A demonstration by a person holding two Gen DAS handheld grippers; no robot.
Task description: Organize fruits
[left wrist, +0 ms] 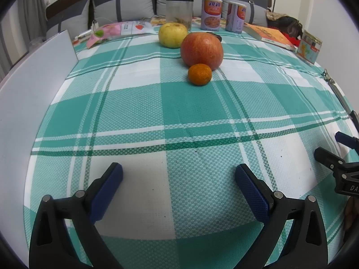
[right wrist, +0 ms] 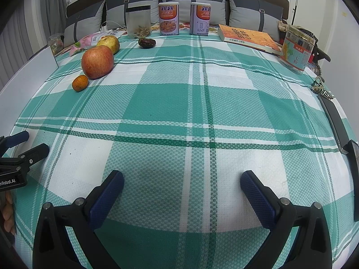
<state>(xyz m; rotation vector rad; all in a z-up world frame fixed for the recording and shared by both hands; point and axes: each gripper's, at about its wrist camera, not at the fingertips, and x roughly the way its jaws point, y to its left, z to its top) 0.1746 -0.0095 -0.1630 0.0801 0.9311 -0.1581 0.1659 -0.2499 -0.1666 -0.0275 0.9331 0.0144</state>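
- both spread wide: left gripper (left wrist: pixel 178 174) and right gripper (right wrist: pixel 182 180), nothing held, above checked cloth (left wrist: pixel 179 116).
- far ahead: orange (left wrist: pixel 199 74) touching red apple (left wrist: pixel 202 51); yellow apple (left wrist: pixel 172 34) behind.

This is a home, likely a living room. A sofa (right wrist: pixel 179 4) with grey cushions runs along the top of the frame behind a counter spread with a green-and-white checked tablecloth (right wrist: pixel 202 112). On the cloth along the upper part stand 2 food tins (right wrist: pixel 168 19), a clear jar (right wrist: pixel 138 21) and a paperback book (right wrist: pixel 246 37).
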